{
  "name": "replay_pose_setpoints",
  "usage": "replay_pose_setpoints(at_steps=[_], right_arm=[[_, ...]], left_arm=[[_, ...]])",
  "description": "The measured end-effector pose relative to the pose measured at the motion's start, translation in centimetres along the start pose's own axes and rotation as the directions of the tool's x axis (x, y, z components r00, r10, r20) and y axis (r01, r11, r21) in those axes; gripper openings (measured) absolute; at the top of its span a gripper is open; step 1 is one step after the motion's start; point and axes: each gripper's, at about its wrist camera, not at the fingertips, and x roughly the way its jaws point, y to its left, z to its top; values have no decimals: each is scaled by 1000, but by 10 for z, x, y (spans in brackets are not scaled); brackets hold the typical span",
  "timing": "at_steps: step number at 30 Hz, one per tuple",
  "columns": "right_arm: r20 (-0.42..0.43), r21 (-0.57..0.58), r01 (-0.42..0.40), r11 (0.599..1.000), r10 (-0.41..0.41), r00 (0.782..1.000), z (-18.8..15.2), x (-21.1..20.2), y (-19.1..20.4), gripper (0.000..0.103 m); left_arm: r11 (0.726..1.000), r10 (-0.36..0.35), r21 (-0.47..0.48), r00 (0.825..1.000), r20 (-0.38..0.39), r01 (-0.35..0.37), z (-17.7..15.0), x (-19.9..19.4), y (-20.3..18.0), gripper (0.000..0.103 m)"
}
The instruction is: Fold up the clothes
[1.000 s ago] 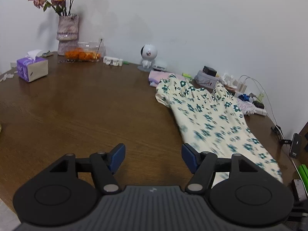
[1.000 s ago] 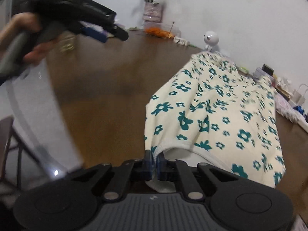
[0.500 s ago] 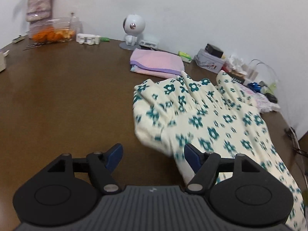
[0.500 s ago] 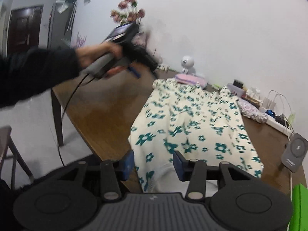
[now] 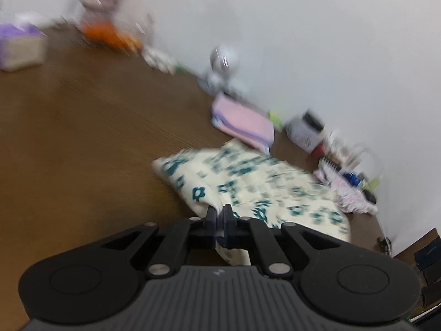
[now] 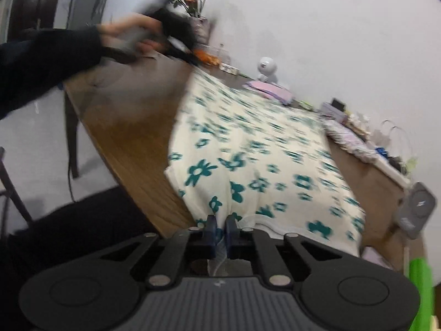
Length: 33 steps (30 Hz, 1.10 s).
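A cream garment with teal flowers (image 6: 248,149) lies stretched across the brown table (image 6: 132,138). My right gripper (image 6: 220,227) is shut on its near hem at the table's front edge. In the left wrist view my left gripper (image 5: 219,213) is shut on a far corner of the same garment (image 5: 248,184). The left gripper (image 6: 176,41), held by the person's hand, shows blurred at the far end of the garment in the right wrist view.
A folded pink cloth (image 5: 242,121), a white round figurine (image 5: 223,60), a tissue box (image 5: 19,47), a flower vase (image 6: 193,5) and small clutter (image 5: 330,149) stand along the wall. A grey charger (image 6: 416,209) lies at right. A chair (image 6: 11,187) stands left of the table.
Both grippers were open half a second ago and have now shut on the floral garment, the left at a far corner, the right at the near hem. The garment is now pulled taut.
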Motion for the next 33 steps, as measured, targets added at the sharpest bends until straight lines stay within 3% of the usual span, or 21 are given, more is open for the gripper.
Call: replay_pose_setpoints(at_steps=[3,5,6,8,10,11,14,16,18,20,23,25,26,27,28,30,33], right_arm=[[-29,-8,59,998,-59,998,1,0,-13,5],[-60,-12,114,993,-114,992,0,4,-23,6],[-77,-13,140,990,-141,987,0,6,-29,7],[-87,-41,148,988,-151,985,5,0,-32,11],[-53,-53,127,991,-129,990,12,-9,-32,14],[-16,-53,101,993,-102,995,16,-16,-30,21],[64,-95,-21,995,27,998,22,-22,-8,43],[72,-146,-74,987,85,994,21,-16,8,43],[31,-193,-63,979,71,997,17,-3,19,42],[13,-172,-40,984,43,999,13,3,14,42],[31,-130,-30,991,34,999,13,-2,6,43],[58,-98,-33,995,38,998,14,-10,1,39],[71,-82,-34,996,40,997,15,-13,-2,31],[84,-66,-36,997,41,996,16,-17,-5,22],[98,-50,-38,998,42,994,17,-21,-7,3],[125,-18,-42,999,44,991,19,-28,-13,3],[165,30,-50,998,45,985,21,-40,-21,2]], left_arm=[[993,44,111,997,64,-51,-41,-60,13,11],[979,70,182,992,109,-89,-69,-100,21,32],[970,81,217,988,132,-108,-82,-120,26,49],[947,101,283,979,179,-149,-110,-160,34,54],[888,104,420,972,211,-186,-120,-169,30,63],[852,79,494,974,211,-176,-124,-169,25,64],[732,-44,679,991,125,-53,-133,-160,13,70],[643,-85,766,994,67,4,-142,-150,7,70],[580,-93,814,995,24,35,-148,-141,6,70],[565,-80,823,997,-1,46,-148,-132,12,64],[585,-77,807,996,-45,82,-137,-123,20,50],[591,-80,800,995,-67,102,-132,-120,25,33],[590,-85,800,994,-73,109,-130,-119,26,28],[588,-85,801,993,-79,114,-130,-119,28,13],[592,-95,798,993,-68,112,-128,-122,29,10],[603,-121,791,992,-39,104,-123,-130,32,8],[658,-194,751,977,91,61,-102,-168,33,7]])
